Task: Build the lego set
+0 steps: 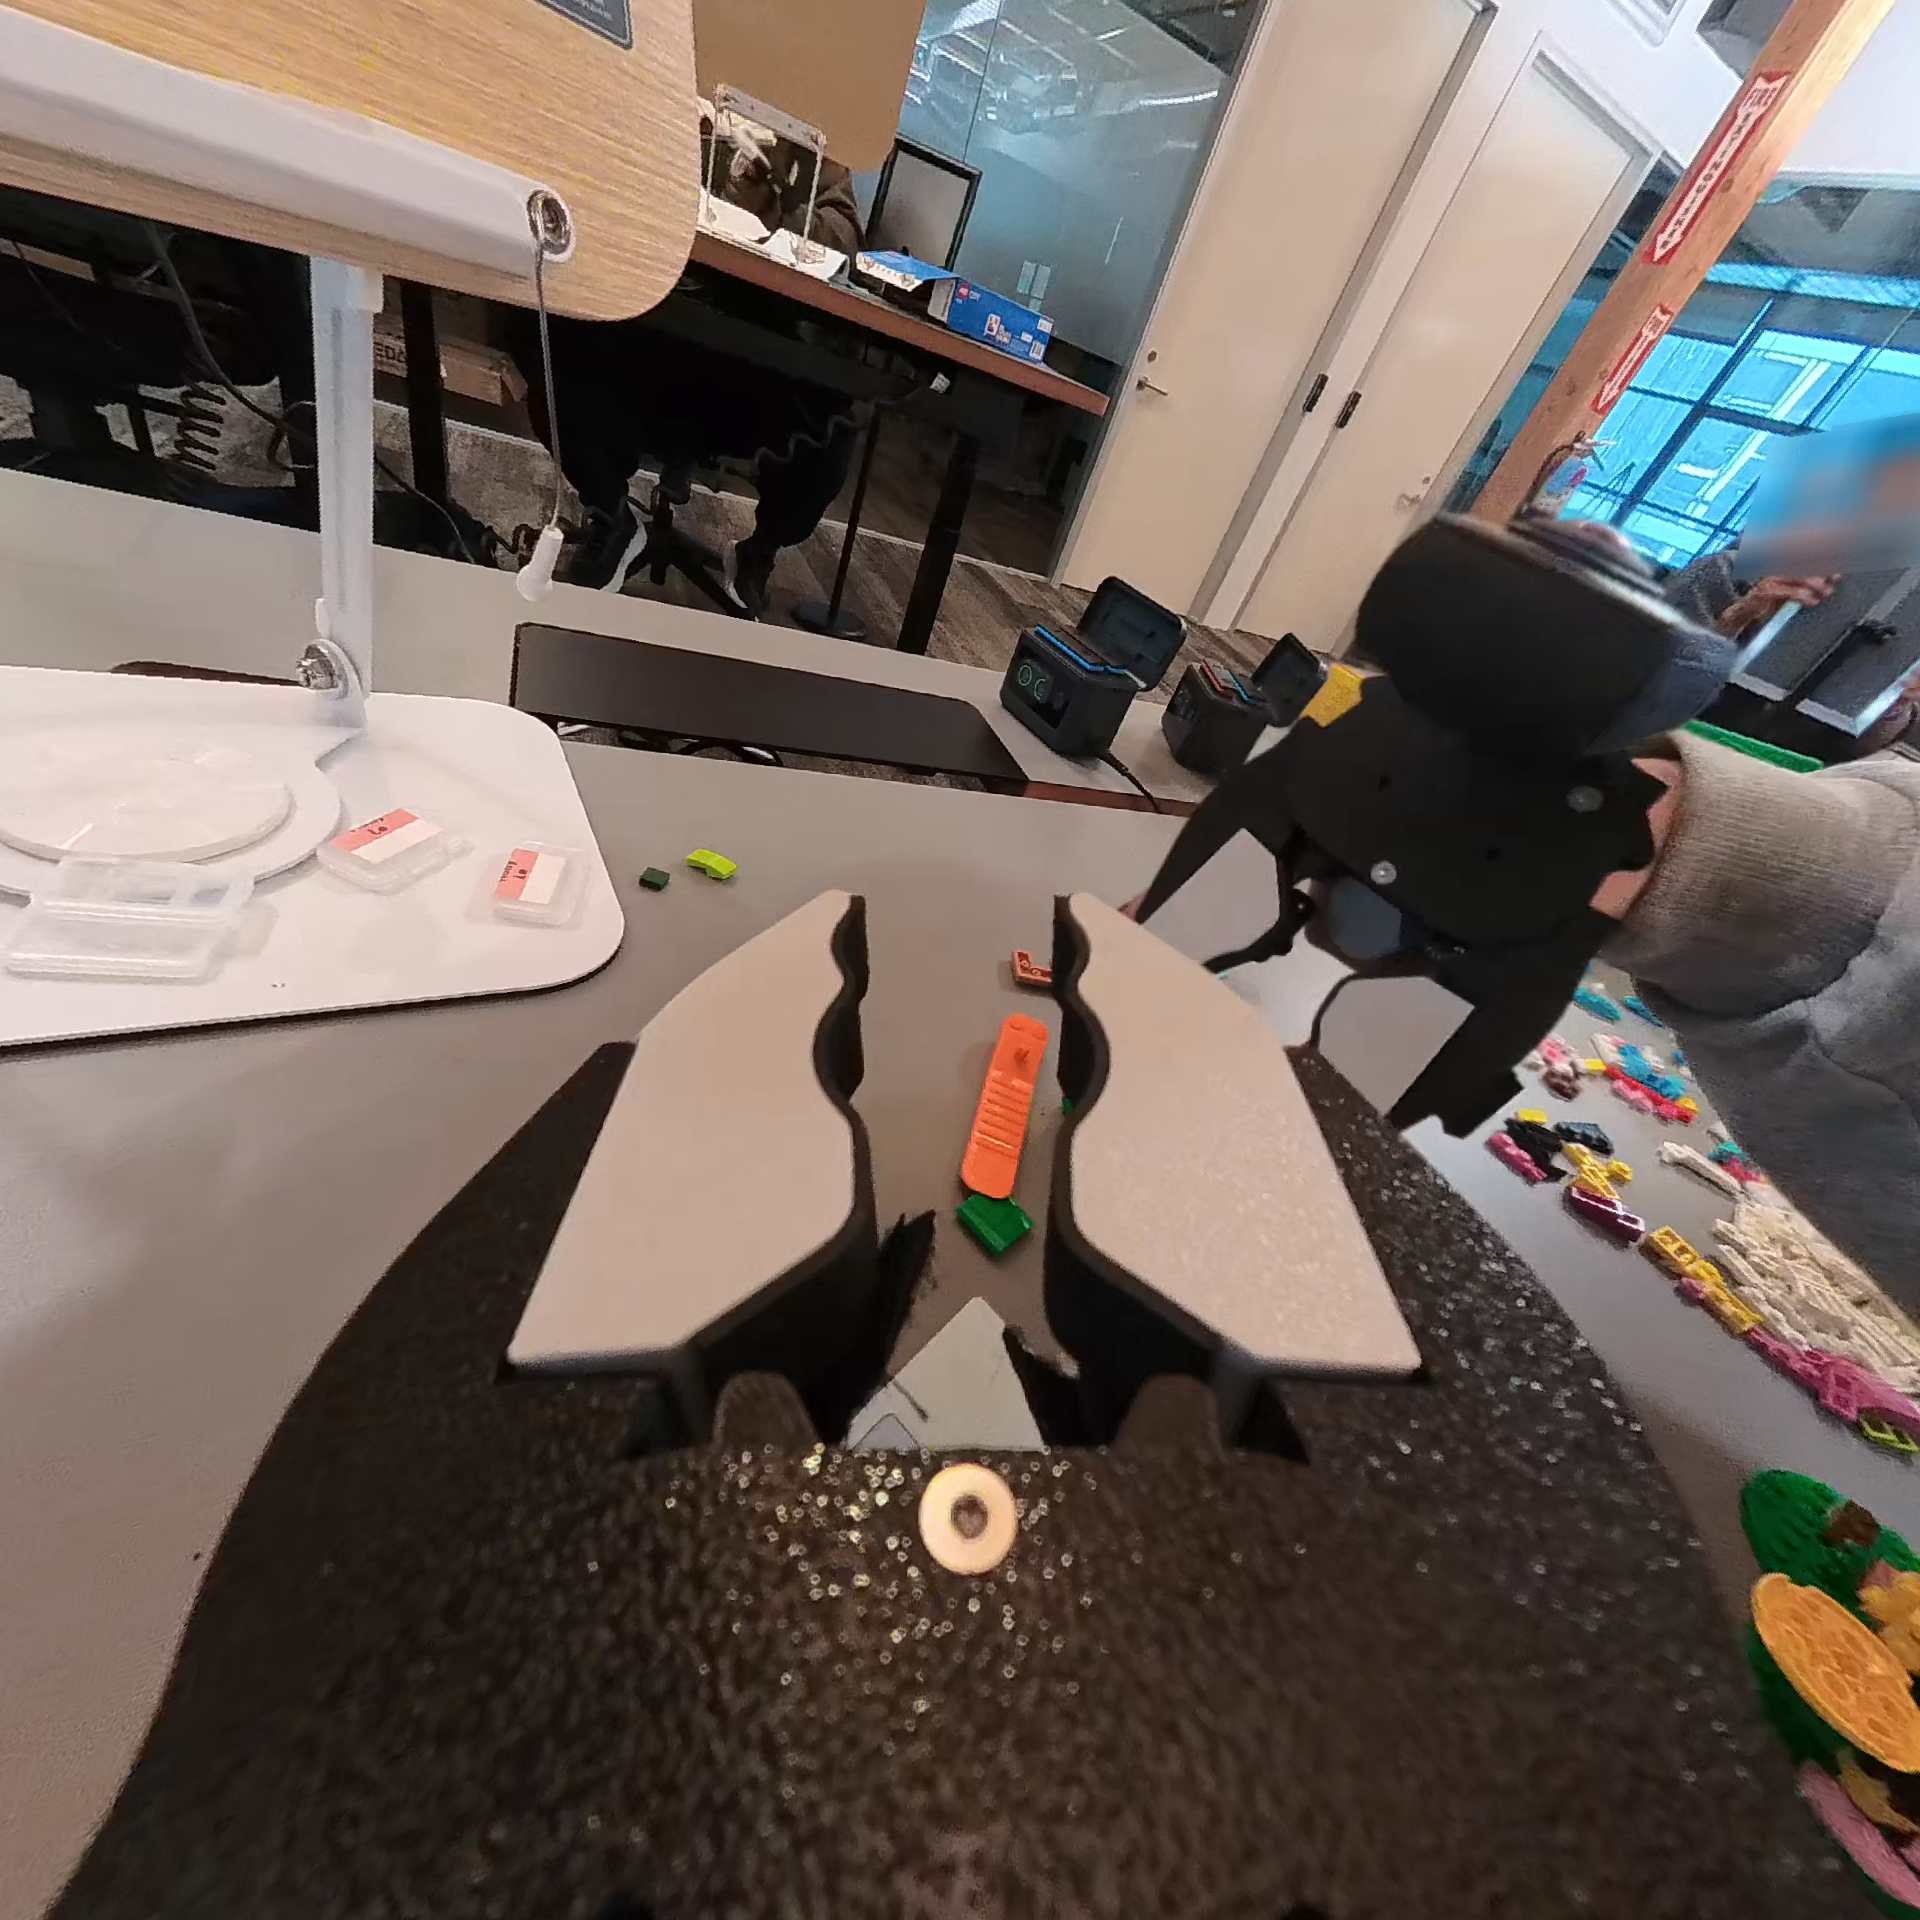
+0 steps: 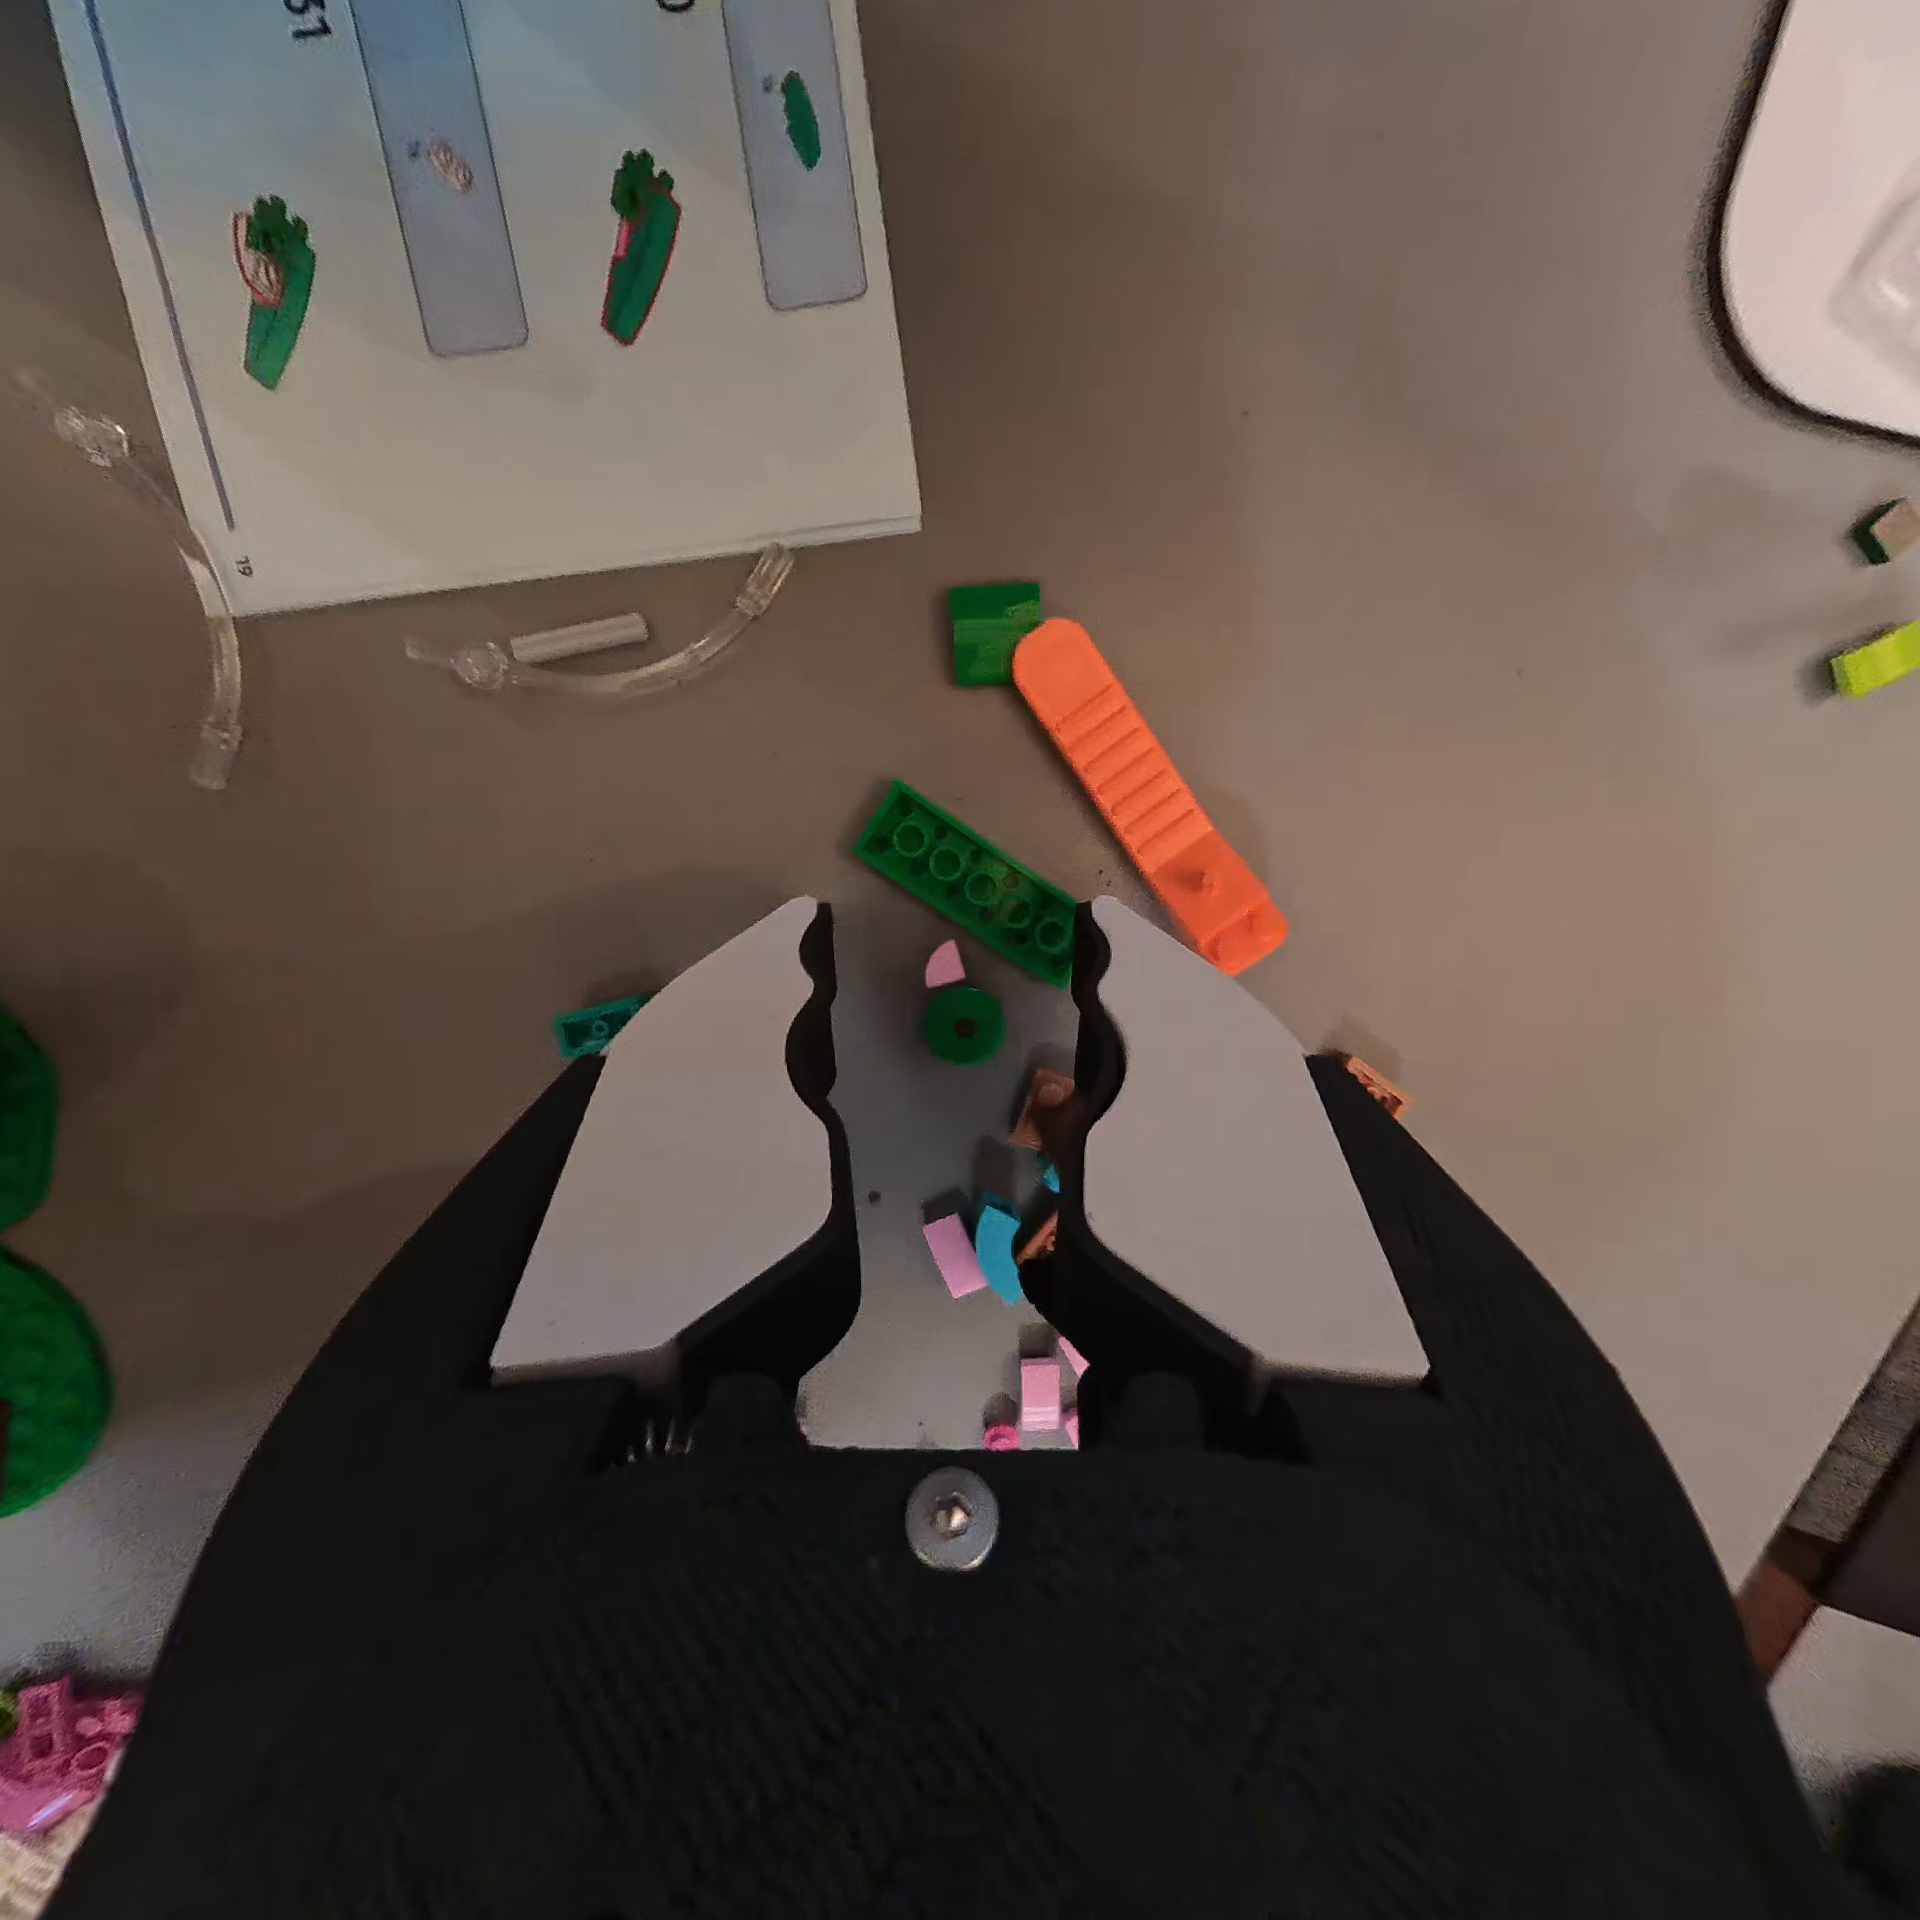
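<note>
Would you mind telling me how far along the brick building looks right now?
Done: a green studded build with a yellow disc stands at the table edge. In hand: nothing; the left gripper and right gripper are both open. Left: the long green plate, orange ribbed separator tool and small pink and blue pieces lie loose.

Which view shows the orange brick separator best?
Right wrist view: the orange brick separator lies whole and unobstructed on the grey table, seen from above. In the left wrist view it is foreshortened between the left tool's open fingers, not gripped.
</note>
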Demonstrator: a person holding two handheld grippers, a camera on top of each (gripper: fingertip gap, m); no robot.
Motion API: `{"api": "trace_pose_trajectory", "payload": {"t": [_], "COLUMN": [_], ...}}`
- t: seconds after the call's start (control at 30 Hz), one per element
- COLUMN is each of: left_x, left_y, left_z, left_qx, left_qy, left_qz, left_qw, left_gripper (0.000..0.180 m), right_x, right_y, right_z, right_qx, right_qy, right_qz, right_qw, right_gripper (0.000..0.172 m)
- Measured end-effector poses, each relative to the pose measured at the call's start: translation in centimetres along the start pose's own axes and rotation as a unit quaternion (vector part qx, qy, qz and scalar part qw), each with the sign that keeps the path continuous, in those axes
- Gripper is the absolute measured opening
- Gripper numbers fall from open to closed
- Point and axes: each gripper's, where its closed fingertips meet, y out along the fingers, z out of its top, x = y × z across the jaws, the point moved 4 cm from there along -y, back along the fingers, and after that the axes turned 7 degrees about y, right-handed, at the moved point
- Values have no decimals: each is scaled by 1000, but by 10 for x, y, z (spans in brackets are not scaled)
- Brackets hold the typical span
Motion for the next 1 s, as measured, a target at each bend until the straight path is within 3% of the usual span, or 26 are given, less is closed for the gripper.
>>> {"api": "trace_pose_trajectory", "payload": {"t": [0.33,0.43,0.67,0.87,1.0], "left_x": [1,1,-2,1,3], "left_y": [0,0,-2,0,-1], "left_z": [0,0,2,-2,1], "left_qx": [0,-1,6,-1,5], "left_qy": [-1,0,5,4,3], "left_qz": [-3,-3,2,-4,-8], "left_qw": [1000,1000,1000,1000,1000], "left_gripper": [33,32,25,25,25], "right_x": [0,-4,-4,-16,-48], "right_y": [11,13,7,-44,-109], "right_z": [6,7,7,-8,-59], "right_qx": [-59,-81,-69,-1,20], "right_qy": [-27,-24,-20,5,57], "right_qz": [-1,28,13,-63,-134], "right_qw": [998,996,997,998,989], "right_gripper": [40,21,17,16,16]}}
